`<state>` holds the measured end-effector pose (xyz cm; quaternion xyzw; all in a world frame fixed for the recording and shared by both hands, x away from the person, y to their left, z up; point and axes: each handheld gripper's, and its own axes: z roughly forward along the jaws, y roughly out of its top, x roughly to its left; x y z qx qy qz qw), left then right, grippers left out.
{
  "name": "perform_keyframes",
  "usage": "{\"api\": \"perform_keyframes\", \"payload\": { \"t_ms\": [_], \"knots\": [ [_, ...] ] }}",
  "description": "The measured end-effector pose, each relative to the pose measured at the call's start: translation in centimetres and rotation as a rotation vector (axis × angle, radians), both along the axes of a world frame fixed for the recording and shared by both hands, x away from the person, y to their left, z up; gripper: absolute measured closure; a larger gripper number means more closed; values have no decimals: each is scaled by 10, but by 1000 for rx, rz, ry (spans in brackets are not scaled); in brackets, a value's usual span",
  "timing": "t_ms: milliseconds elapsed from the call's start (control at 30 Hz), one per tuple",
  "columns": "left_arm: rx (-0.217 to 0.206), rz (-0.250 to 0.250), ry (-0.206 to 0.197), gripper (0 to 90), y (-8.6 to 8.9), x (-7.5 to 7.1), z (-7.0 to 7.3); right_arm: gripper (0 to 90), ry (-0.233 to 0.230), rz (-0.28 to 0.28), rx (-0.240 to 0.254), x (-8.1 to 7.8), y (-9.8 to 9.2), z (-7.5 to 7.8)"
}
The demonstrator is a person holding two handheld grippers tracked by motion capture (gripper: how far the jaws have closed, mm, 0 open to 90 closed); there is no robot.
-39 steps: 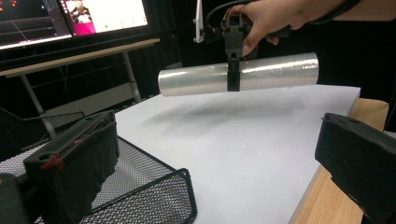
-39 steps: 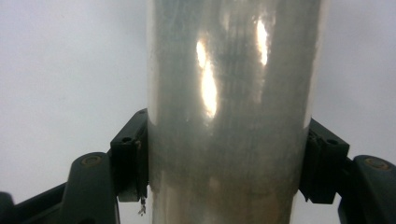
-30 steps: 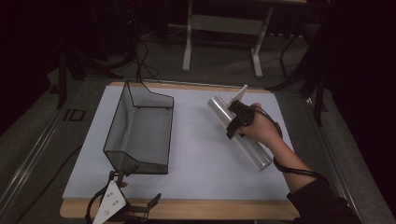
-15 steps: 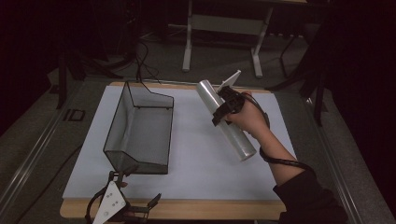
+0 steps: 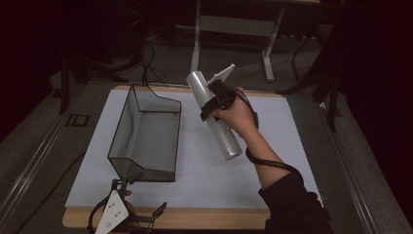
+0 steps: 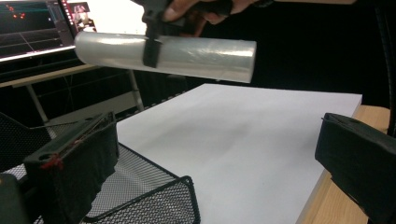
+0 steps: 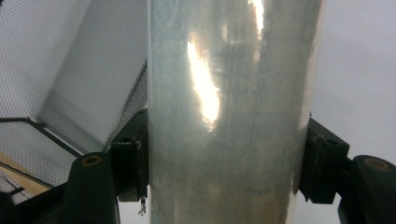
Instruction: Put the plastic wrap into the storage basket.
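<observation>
High view: right gripper (image 5: 210, 103) clamped on clear film roll (image 5: 214, 114), held tilted above white sheet (image 5: 272, 146), clear of it. Black mesh basket (image 5: 146, 134) resting on sheet's left part. Left gripper (image 5: 127, 210) lying at near table edge (image 5: 214, 218) beside basket's corner, jaws spread.

Left gripper view: black jaws wide apart, nothing between. Roll (image 6: 166, 50) aloft, roughly level, right hand (image 6: 201, 9) above it. Basket (image 6: 140, 198) at lower left.

Right gripper view: roll (image 7: 229, 112) pinched between both jaws; basket mesh (image 7: 70, 70) behind, left.
</observation>
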<state>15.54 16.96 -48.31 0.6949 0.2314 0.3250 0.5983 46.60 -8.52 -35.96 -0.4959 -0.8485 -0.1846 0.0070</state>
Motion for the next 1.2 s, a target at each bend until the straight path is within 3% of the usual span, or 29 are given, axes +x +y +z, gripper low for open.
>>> {"api": "perform_keyframes", "payload": {
  "t_ms": [100,133,433,500,600,633,867,900,1100,1200],
  "knots": [
    [10,-1,3,1,-1,0,-1,322,-13,-7,11,1,8,3],
    [19,-3,-2,1,-1,-1,-1,322,-26,-19,40,3,17,7],
    [26,3,-14,1,0,-2,1,322,-84,-65,122,6,40,11],
    [18,9,-18,1,2,-2,2,322,-115,-93,182,7,48,8],
    [18,8,-15,1,2,-2,2,322,-117,-106,214,7,53,6],
    [21,8,-17,1,2,-3,2,322,-114,-120,258,8,58,2],
    [27,4,-22,1,1,-4,2,322,-112,-165,341,7,77,-12],
    [26,6,-22,1,2,-4,2,322,-117,-177,386,6,82,-19],
    [30,3,-23,1,2,-4,2,321,-111,-208,458,2,96,-35],
    [33,0,-22,2,2,-4,2,321,-118,-212,466,1,100,-40]
  ]
}}
